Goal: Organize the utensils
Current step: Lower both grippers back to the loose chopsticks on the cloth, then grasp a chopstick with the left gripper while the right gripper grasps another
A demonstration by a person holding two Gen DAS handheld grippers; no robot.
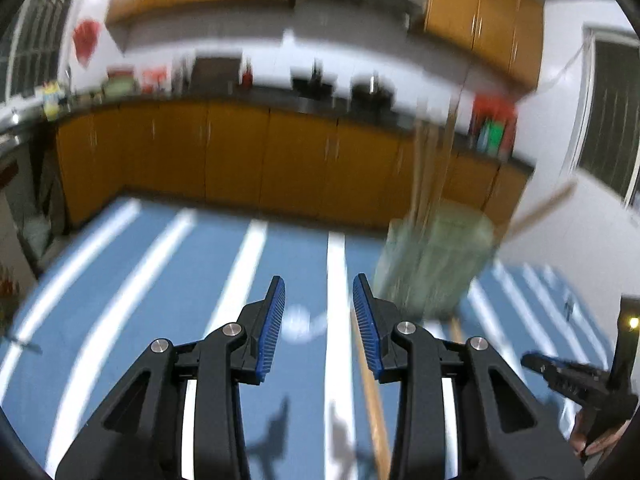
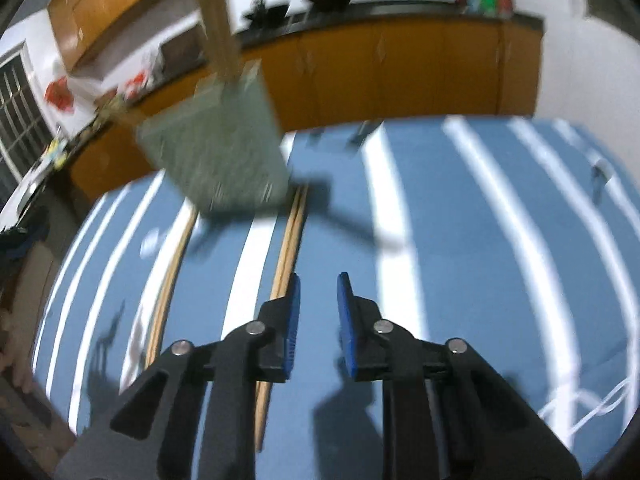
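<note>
left hand-held gripper point(image 1: 319, 312): tilted down, parted, empty | right hand-held gripper point(image 2: 318, 308): same

The tabletop point(image 1: 160, 280) is covered by a blue cloth with white stripes point(image 2: 460, 240) running away from the cameras toward its far edge. A pale green holder point(image 2: 216, 152), blurred in both views, stands on the cloth near that far edge with wooden sticks rising out of it. Two wooden chopsticks point(image 2: 290, 236) lie side by side on the cloth, reaching from the holder's base back toward the camera. A single chopstick point(image 2: 172, 276) lies to their left, well apart and roughly parallel. Farther left sits a small white blurred thing point(image 1: 298, 322), too smeared to identify.
</note>
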